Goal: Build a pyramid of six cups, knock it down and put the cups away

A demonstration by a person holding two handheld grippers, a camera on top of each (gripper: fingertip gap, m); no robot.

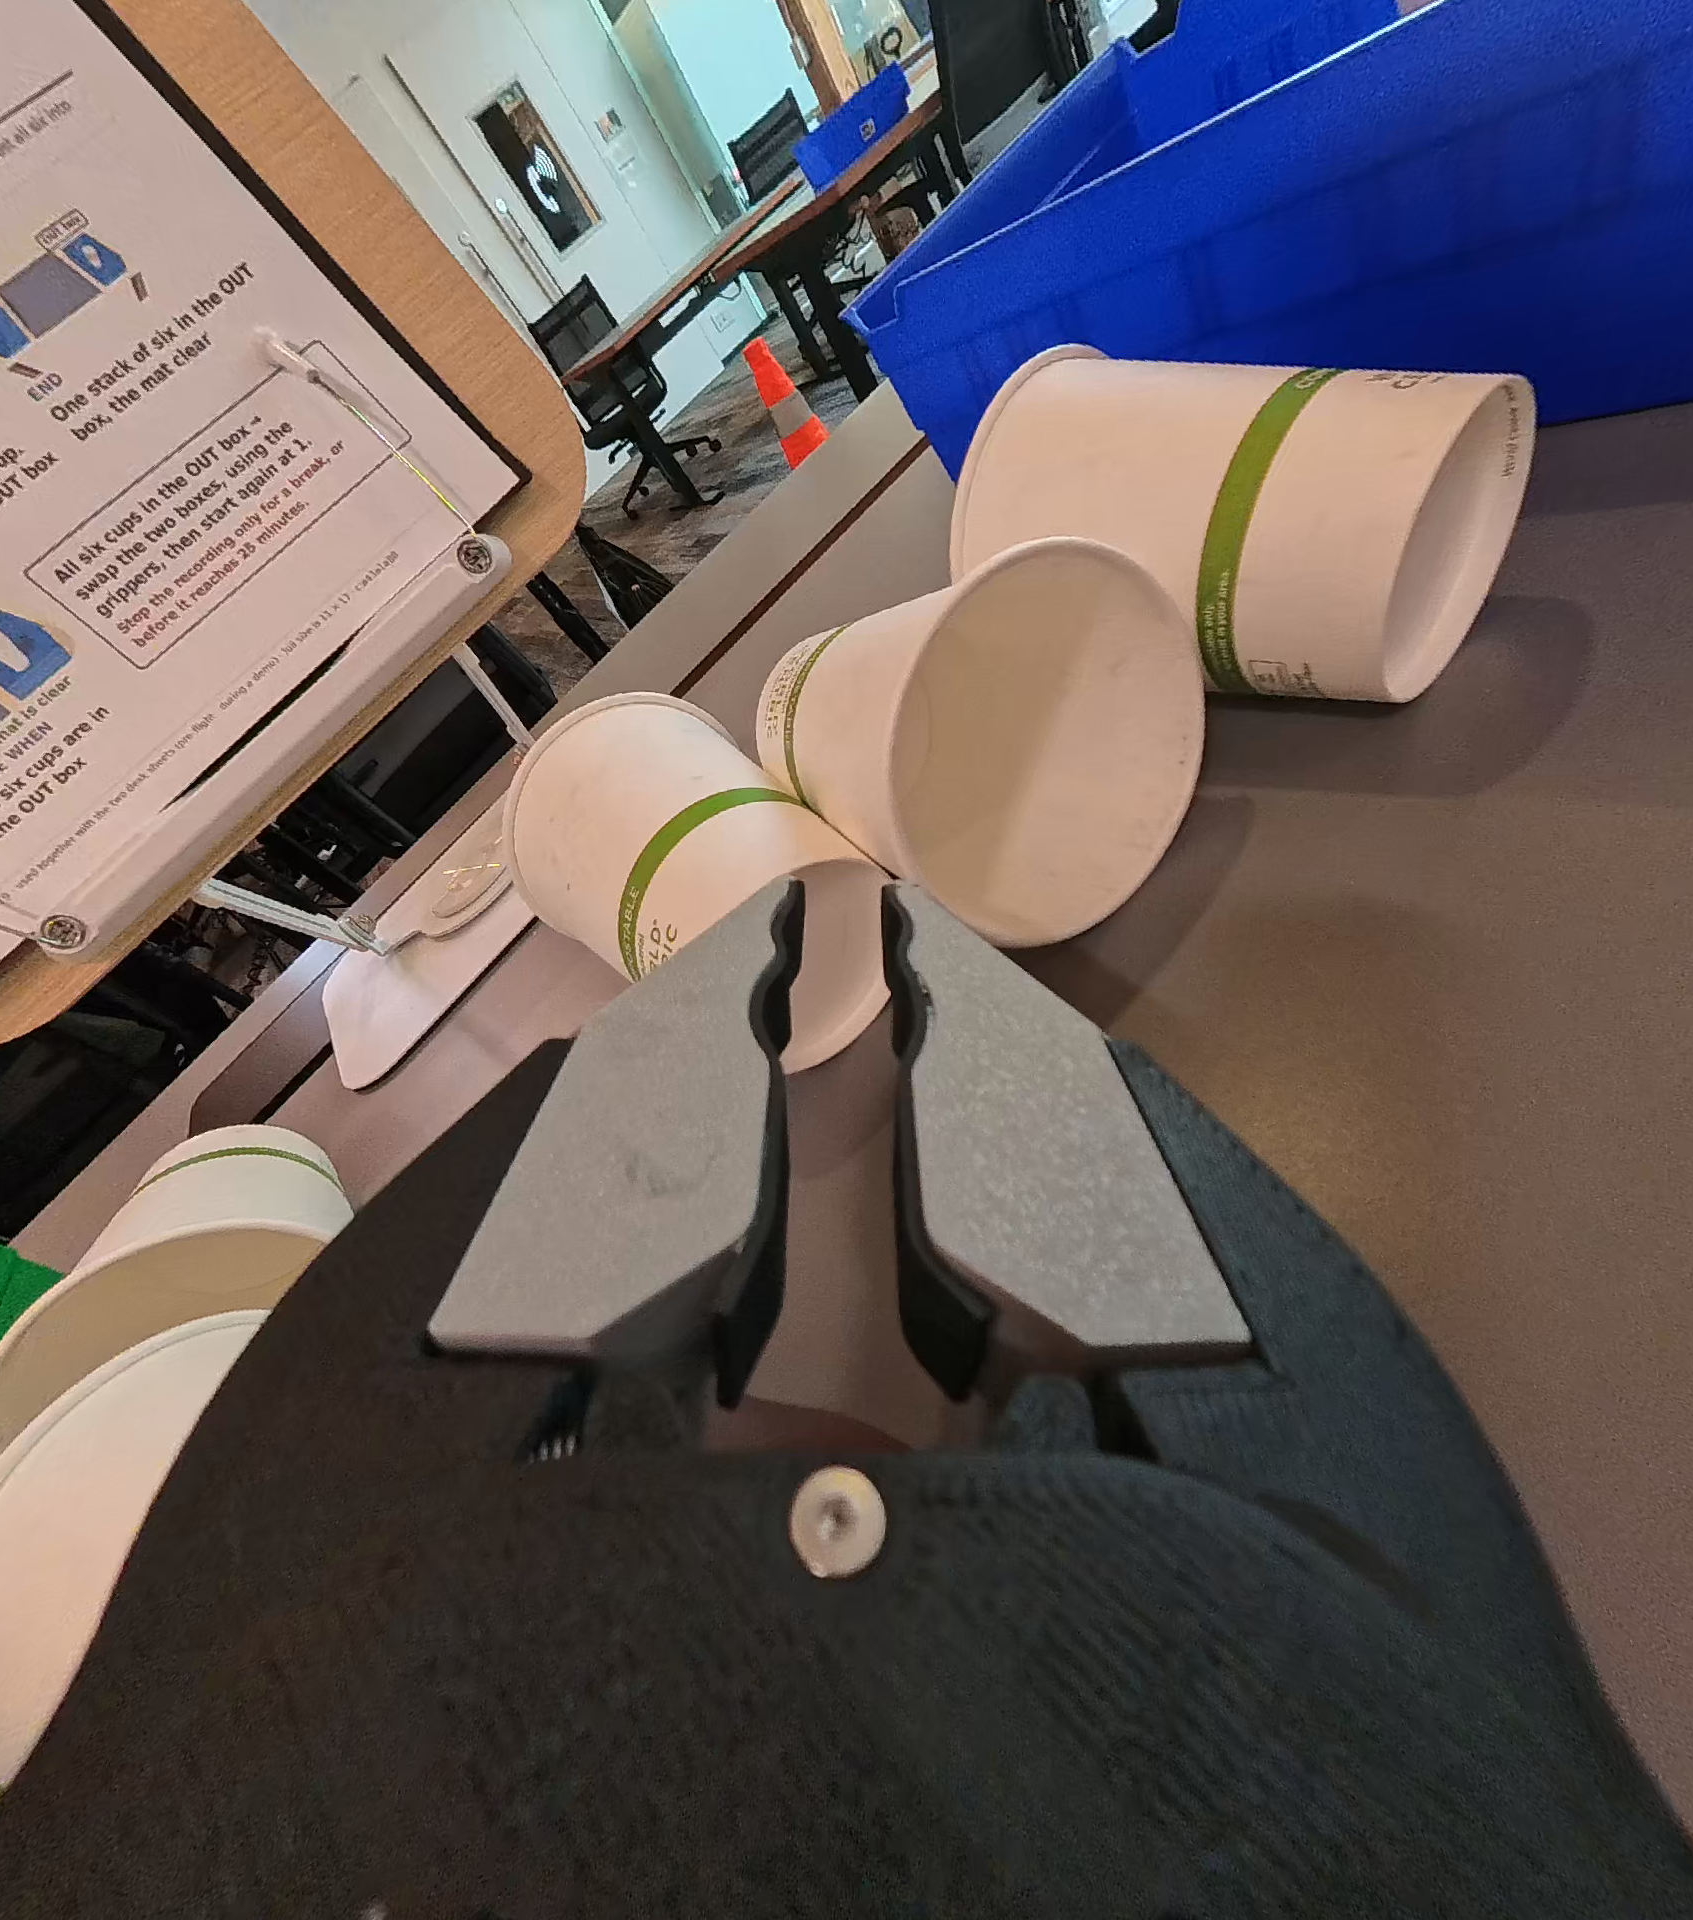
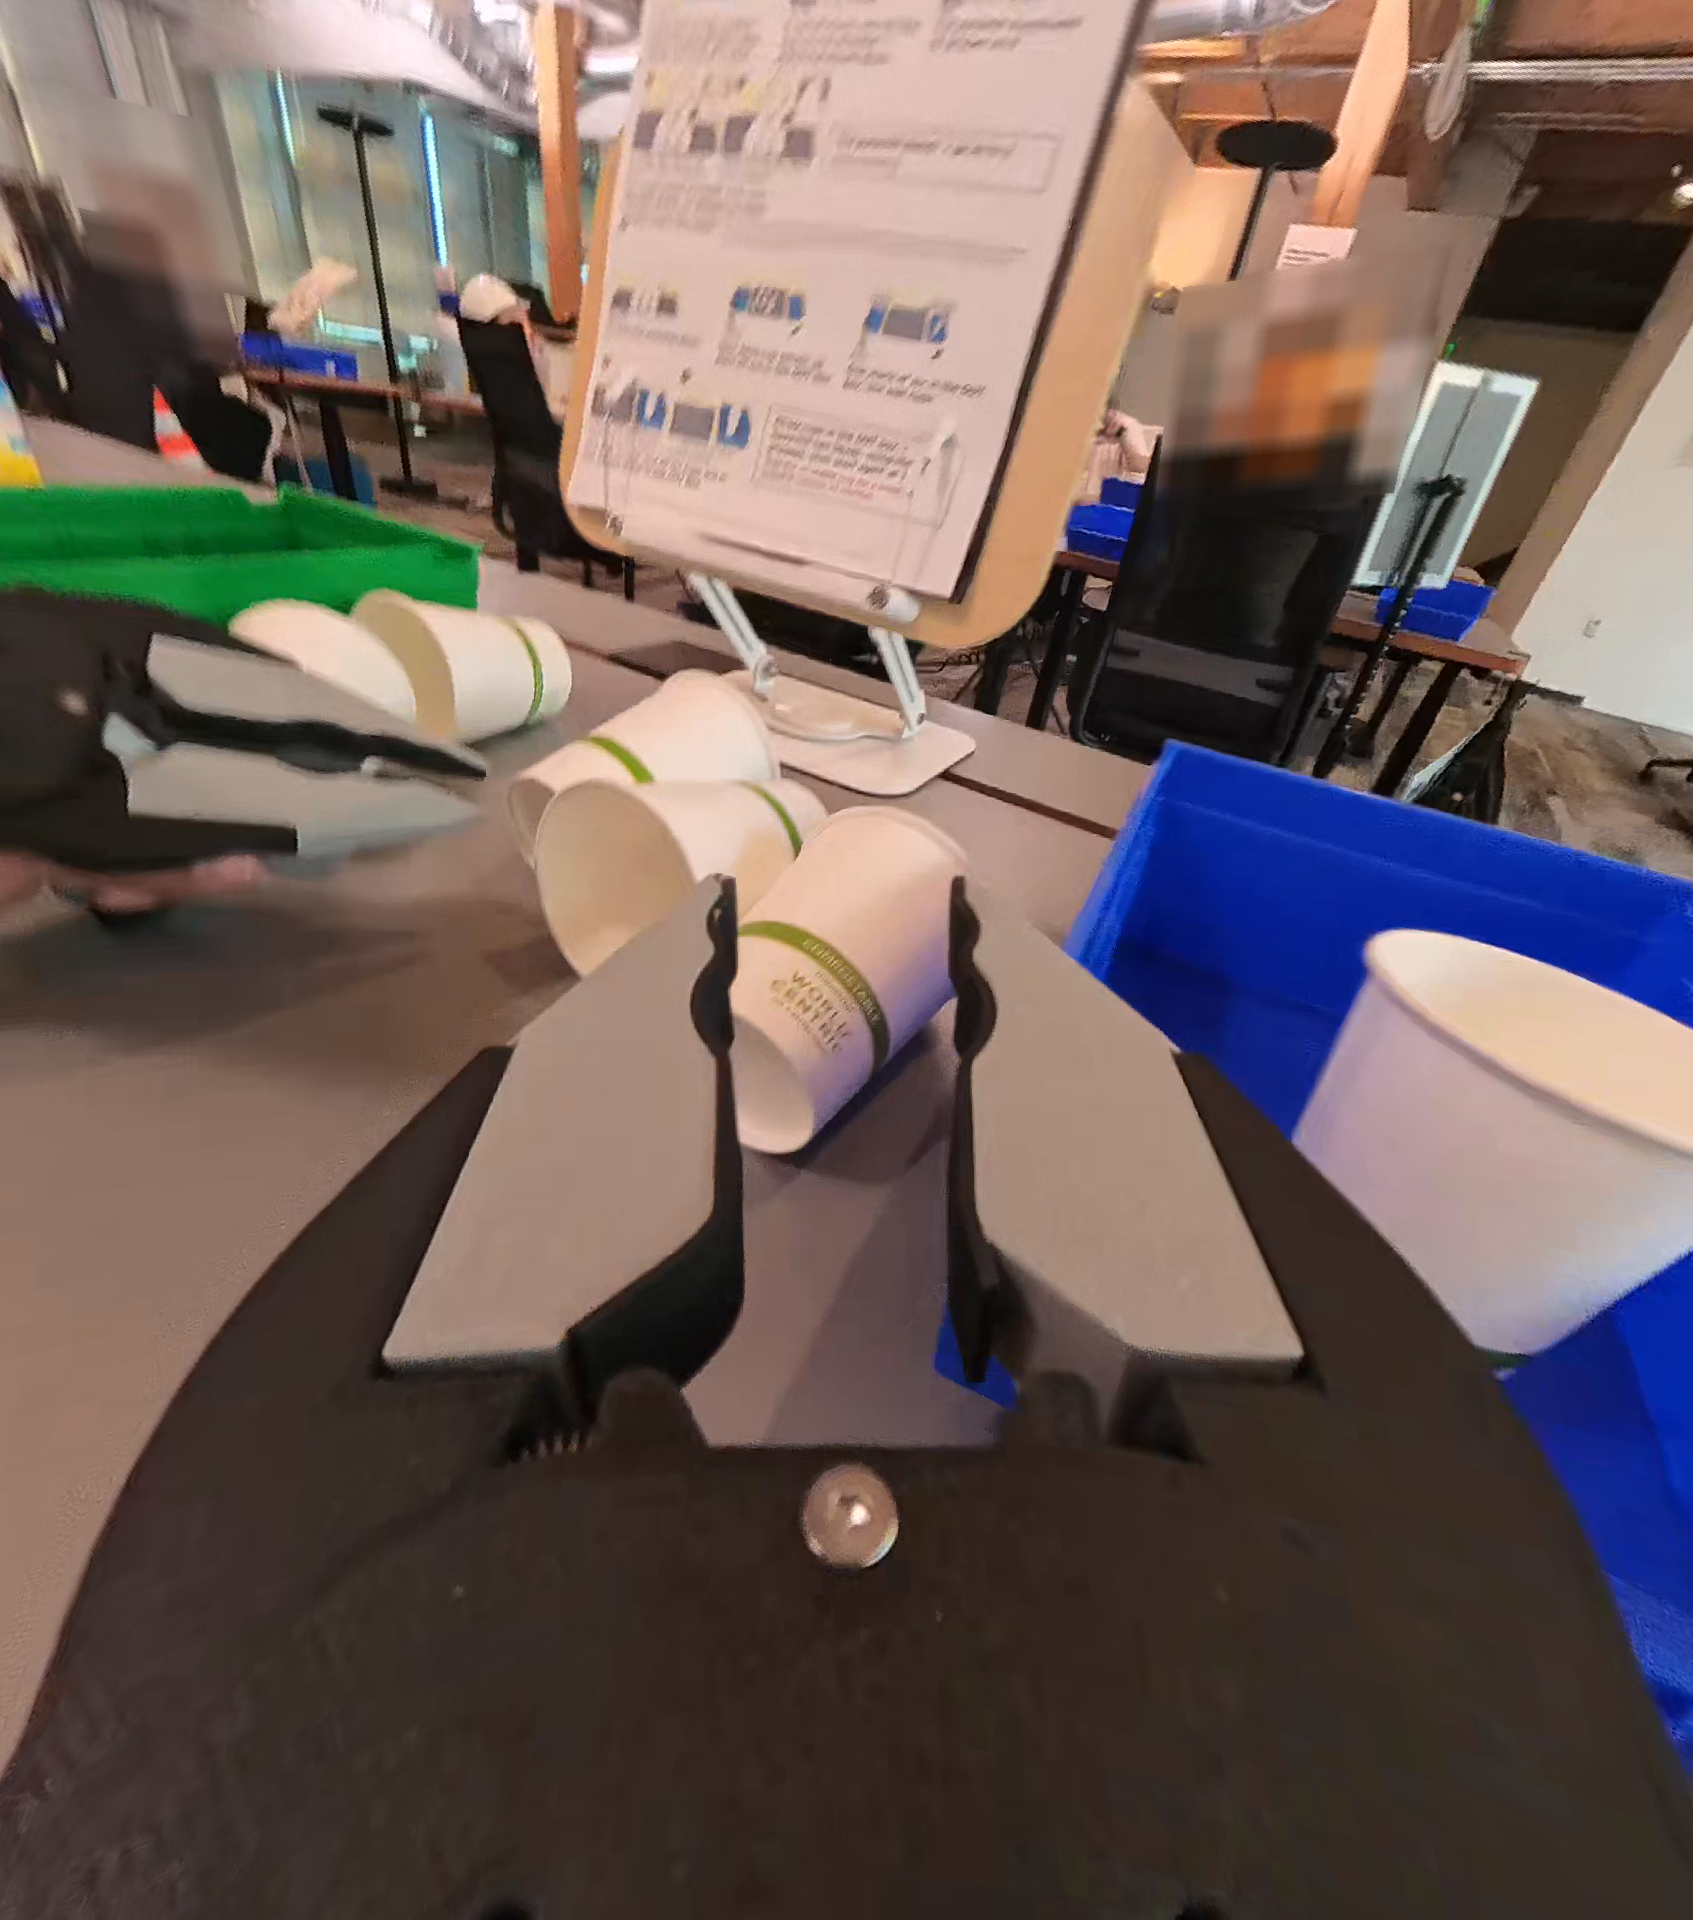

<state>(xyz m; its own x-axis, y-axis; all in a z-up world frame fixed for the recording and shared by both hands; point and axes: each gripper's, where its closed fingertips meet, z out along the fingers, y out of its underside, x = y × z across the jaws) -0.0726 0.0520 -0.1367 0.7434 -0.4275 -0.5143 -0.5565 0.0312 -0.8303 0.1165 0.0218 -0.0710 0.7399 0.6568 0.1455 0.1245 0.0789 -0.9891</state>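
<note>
A: On the grey mat [image 2: 198, 1122], five cups lie on their sides: the cup with the printed band [image 2: 847, 997] just ahead of the right gripper [image 2: 837, 940], two more touching behind it [image 2: 660, 847], [image 2: 660, 738], and a pair by the green bin [image 2: 187, 540], one [image 2: 483, 665] beside the other [image 2: 328, 649]. Sixth cup [image 2: 1538, 1132] stands tilted, mouth up, in the blue bin [image 2: 1268, 914].

B: So pyramid built and knocked down, judging by the scatter?

A: My reading, yes. Put-away looks just begun: one of six binned, five left, none nested yet.

B: Jaws?

A: Right gripper: spread, empty, framing the nearest cup without touching it. Left gripper [image 1: 842, 899]: narrow gap between the fingers, nothing pinched; tips sit in front of a fallen cup [image 1: 676, 831], contact not resolvable.

B: View differences?

A: Right wrist view alone shows the cup inside the blue bin and the left gripper from the side, blurred. Left wrist view shows only that bin's outer wall [image 1: 1341, 270], but gives the open mouths of the middle cup [image 1: 1018, 738] and the far cup [image 1: 1268, 520] lying near the wall, plus the pair at lower left [image 1: 187, 1278], [image 1: 63, 1538] close up. Instruction sheet on a stand [image 1: 146, 416] appears in both, sharper from the left.
</note>
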